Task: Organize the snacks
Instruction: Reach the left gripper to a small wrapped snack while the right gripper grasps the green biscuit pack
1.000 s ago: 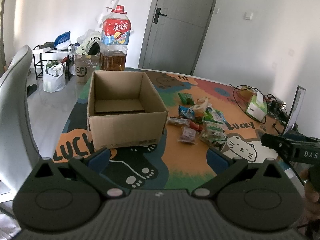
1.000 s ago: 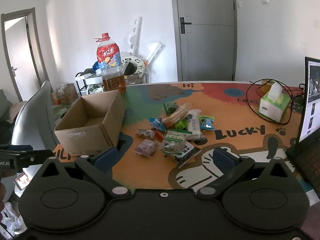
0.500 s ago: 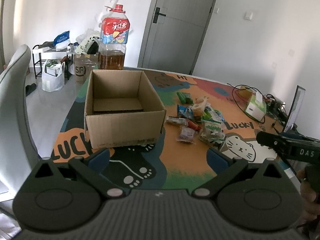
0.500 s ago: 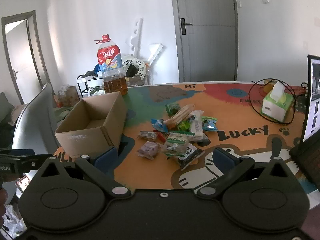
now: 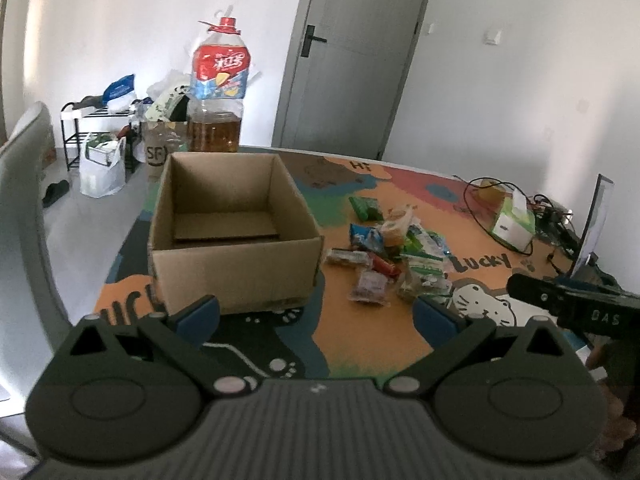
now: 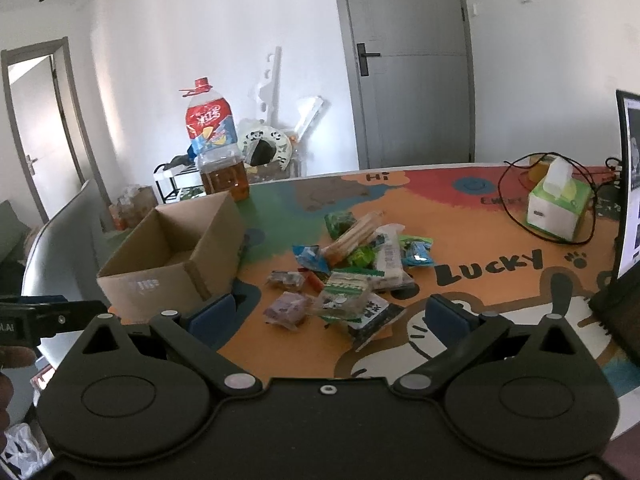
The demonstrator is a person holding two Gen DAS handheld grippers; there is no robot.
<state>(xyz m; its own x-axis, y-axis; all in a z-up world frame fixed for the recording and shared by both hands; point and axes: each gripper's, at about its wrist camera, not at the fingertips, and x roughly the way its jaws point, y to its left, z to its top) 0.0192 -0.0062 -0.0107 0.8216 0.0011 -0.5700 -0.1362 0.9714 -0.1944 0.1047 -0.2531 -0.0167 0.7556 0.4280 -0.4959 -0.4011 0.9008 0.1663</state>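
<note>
While both tools hang spread and empty above the counter (image 6: 460, 216), the snacks (image 6: 352, 276) lie heaped just right of the cardboard box (image 5: 234, 232) — start with the right tool (image 6: 328, 312) on the nearest purple packet (image 6: 288, 310), pinching its edge, not the heap.

left gripper (image 5: 316, 314) spread wide, right gripper (image 6: 330, 314) likewise

likely a home room: cartoon-mat table (image 6: 500, 280), grey door (image 6: 416, 64), shoe rack (image 5: 86, 128), tissue box (image 6: 558, 208).
</note>
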